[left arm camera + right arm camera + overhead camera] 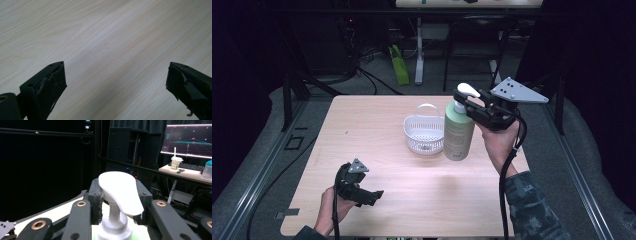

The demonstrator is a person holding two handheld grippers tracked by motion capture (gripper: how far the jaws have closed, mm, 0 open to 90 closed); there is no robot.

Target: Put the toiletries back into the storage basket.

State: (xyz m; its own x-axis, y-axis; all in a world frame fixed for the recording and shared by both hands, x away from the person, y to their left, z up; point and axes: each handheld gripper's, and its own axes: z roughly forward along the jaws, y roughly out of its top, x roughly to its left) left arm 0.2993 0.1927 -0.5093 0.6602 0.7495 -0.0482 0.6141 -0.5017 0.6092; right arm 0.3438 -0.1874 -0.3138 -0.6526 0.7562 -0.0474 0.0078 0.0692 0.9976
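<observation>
Left gripper (371,195): jaws spread, idle, nothing between them, low over pale wooden table (377,210) at seven o'clock. White plastic slotted basket with hoop handle (425,131): centre, touching or just beside the bottle at its nine o'clock; I cannot tell which. Pale green plastic pump bottle with white dispenser head (458,131): centre-right. Right gripper (468,103): pinching the bottle's neck under the pump. I judge a lift in hand; I would keep it upright and raise it above the basket rim before moving across.

A dark-curtained recording lab: monitor (188,140) with tracking plots, equipment racks (126,150), floor cables (372,80).
</observation>
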